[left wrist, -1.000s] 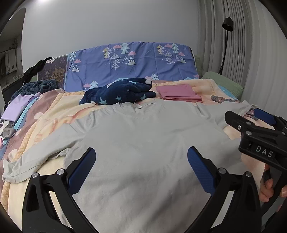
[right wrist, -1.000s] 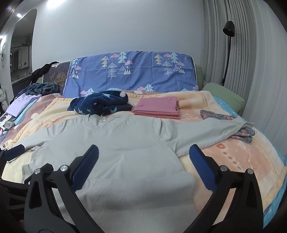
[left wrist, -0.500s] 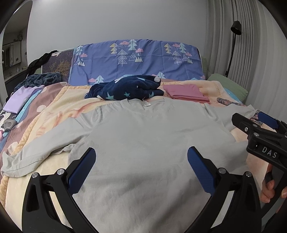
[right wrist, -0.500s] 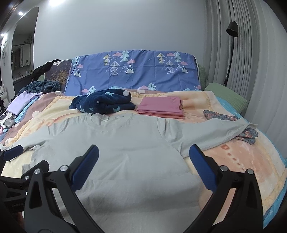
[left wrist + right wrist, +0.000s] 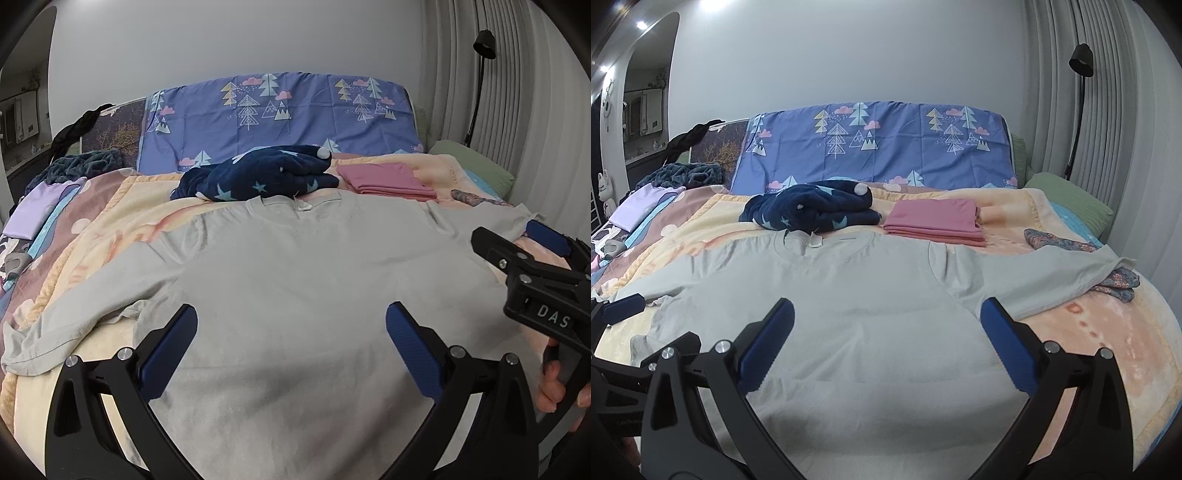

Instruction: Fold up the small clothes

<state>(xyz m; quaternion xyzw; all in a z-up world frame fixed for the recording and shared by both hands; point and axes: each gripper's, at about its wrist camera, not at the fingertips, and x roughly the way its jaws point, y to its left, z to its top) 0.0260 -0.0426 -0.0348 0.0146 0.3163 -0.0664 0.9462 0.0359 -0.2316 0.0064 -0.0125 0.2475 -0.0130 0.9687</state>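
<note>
A light grey long-sleeved shirt (image 5: 295,266) lies flat, face down, on the bed, collar far, sleeves spread left and right; it also shows in the right wrist view (image 5: 849,295). My left gripper (image 5: 290,339) is open and empty above the shirt's lower body. My right gripper (image 5: 886,332) is open and empty above the shirt's lower right part. The right gripper shows at the right edge of the left wrist view (image 5: 532,258). The left gripper's finger shows at the left edge of the right wrist view (image 5: 624,310).
A folded pink garment (image 5: 934,221) and a dark blue star-print bundle (image 5: 812,208) lie beyond the collar. A floral cloth (image 5: 1115,280) lies under the right sleeve end. A lilac garment (image 5: 33,210) lies far left. A blue patterned headboard cover (image 5: 879,144) stands behind.
Both grippers have drawn back and lifted a little over the shirt, staying open. The shirt has not moved.
</note>
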